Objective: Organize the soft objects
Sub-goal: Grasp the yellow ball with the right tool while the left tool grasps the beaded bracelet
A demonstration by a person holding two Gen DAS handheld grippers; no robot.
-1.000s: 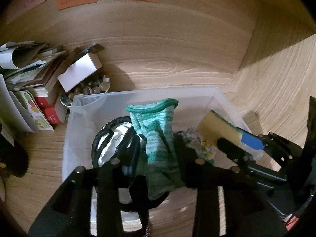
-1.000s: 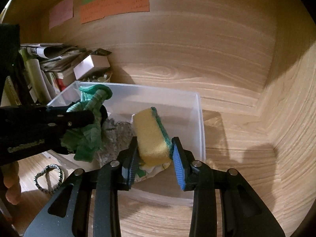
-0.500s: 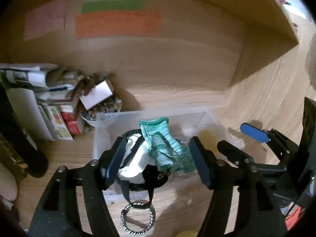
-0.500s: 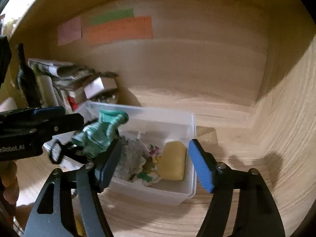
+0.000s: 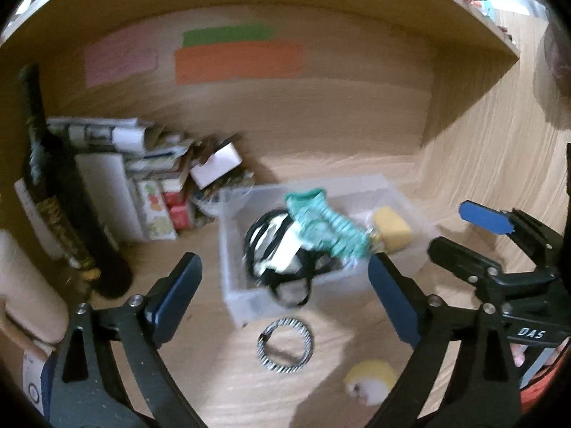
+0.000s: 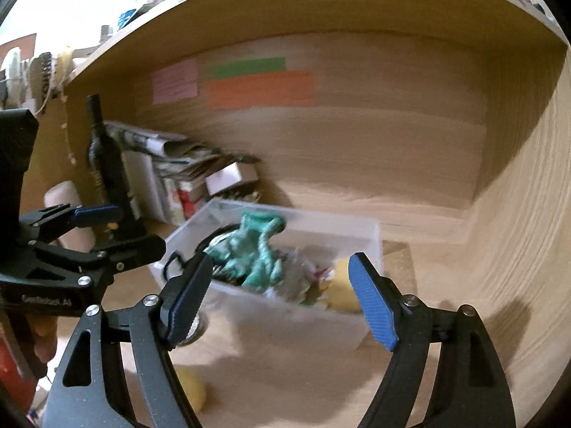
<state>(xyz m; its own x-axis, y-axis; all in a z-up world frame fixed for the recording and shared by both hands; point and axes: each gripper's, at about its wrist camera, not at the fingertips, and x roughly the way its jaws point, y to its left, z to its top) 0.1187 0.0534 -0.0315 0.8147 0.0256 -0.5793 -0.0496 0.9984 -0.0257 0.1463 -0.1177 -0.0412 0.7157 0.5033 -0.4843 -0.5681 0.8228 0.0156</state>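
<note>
A clear plastic bin (image 5: 232, 285) (image 6: 360, 228) stands on the wooden shelf floor. In it lie a green striped sock (image 5: 321, 224) (image 6: 257, 249), a yellow sponge (image 5: 390, 228) (image 6: 342, 285), a black-and-white strap item (image 5: 274, 246) and crumpled fabric. My left gripper (image 5: 282, 299) is open and empty, pulled back in front of the bin; it also shows in the right wrist view (image 6: 117, 228). My right gripper (image 6: 278, 303) is open and empty, also back from the bin; it also shows in the left wrist view (image 5: 460, 232).
A striped hair tie (image 5: 285, 346) and a yellow-white soft object (image 5: 371, 380) lie on the shelf before the bin. Left of the bin stand a dark bottle (image 5: 53, 185), books and papers (image 5: 142, 185) and a small white box (image 5: 216, 164). Coloured notes (image 5: 239, 57) hang on the back wall.
Both grippers opened, releasing the sock and the sponge into the bin, then pulled back and away. The view is now wider and shows the shelf front.
</note>
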